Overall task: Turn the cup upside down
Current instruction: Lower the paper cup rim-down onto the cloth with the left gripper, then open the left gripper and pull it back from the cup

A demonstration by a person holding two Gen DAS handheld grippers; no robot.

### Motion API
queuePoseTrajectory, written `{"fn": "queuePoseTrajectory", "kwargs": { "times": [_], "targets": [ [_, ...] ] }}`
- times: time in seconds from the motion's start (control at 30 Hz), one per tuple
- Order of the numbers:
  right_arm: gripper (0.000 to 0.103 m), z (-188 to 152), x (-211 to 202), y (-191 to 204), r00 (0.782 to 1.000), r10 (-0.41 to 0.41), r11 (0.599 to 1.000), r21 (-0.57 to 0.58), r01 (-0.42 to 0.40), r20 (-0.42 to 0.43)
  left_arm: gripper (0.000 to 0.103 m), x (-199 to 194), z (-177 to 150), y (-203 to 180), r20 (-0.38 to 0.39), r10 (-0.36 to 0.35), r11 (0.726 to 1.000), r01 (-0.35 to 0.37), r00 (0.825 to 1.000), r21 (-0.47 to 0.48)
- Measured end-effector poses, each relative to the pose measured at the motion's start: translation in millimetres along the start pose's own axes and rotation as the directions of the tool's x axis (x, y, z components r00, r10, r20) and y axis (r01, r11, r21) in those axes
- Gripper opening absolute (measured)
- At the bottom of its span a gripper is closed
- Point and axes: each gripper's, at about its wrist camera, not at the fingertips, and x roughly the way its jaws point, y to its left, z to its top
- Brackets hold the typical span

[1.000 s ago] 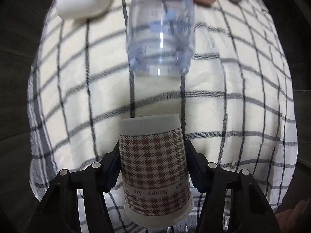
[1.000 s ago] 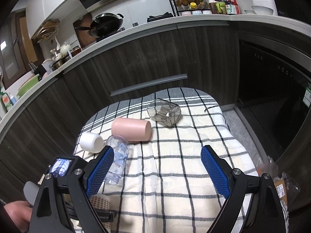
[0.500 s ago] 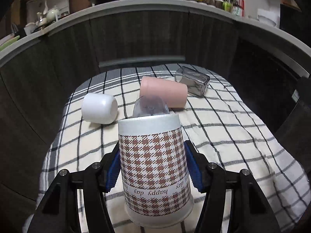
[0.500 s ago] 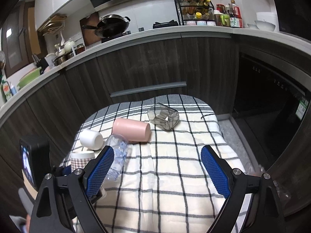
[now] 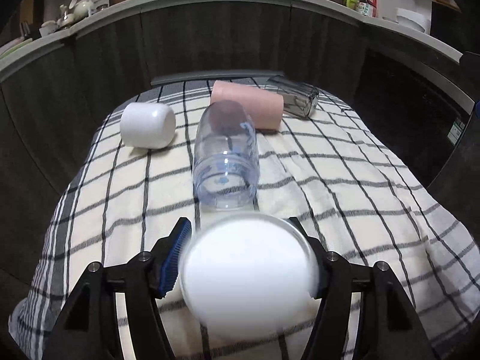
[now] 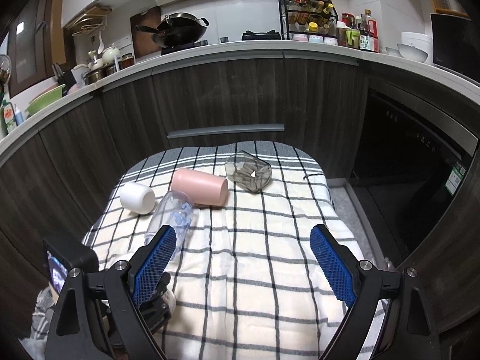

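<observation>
1. Clamping the paper cup (image 5: 249,273) between its blue pads, the left gripper (image 5: 250,267) fills the lower centre of the left wrist view; the cup's white round end faces the camera, motion-blurred.
2. Right gripper (image 6: 240,264): jaws spread wide, nothing held, lower centre of the right wrist view.
3. Just beyond the cup, a clear bottle (image 5: 225,162) lies on its side on the checked cloth (image 5: 345,186).
4. Farther up: white cup (image 5: 147,125) at left, pink cup (image 5: 255,106) at centre, grey glass (image 5: 295,97) at right, all lying down.
5. Kitchen counter (image 6: 270,49) spans the upper frame.
</observation>
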Motion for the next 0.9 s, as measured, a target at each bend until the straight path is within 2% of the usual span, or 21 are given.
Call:
{"fn": "queuePoseTrajectory", "kwargs": {
  "times": [0.17,0.37,0.5,0.7,0.9],
  "targets": [
    [0.091,-2,-1,2,1.0,0.005,1.0,-0.002,-0.005,-0.013,0.064,-4,-2,3,-0.009,0.0,1.0,-0.001,1.0,-0.013],
    [0.091,-2,-6,4,1.0,0.006,1.0,-0.001,-0.006,-0.011,0.077,-21,4,3,0.027,0.005,1.0,-0.004,1.0,-0.011],
    [0.091,0,-14,5,1.0,0.01,1.0,0.004,-0.01,-0.001,0.078,-39,9,2,0.046,0.037,0.999,-0.037,0.998,0.004],
    [0.091,4,-20,5,1.0,0.021,1.0,0.011,-0.021,0.006,0.081,-70,16,19,0.045,0.082,0.994,-0.079,0.996,-0.074],
    [0.091,5,-26,13,0.999,0.037,0.999,-0.001,-0.037,0.008,0.086,-107,17,26,0.105,0.152,0.984,-0.14,0.983,-0.111]
  ]
}}
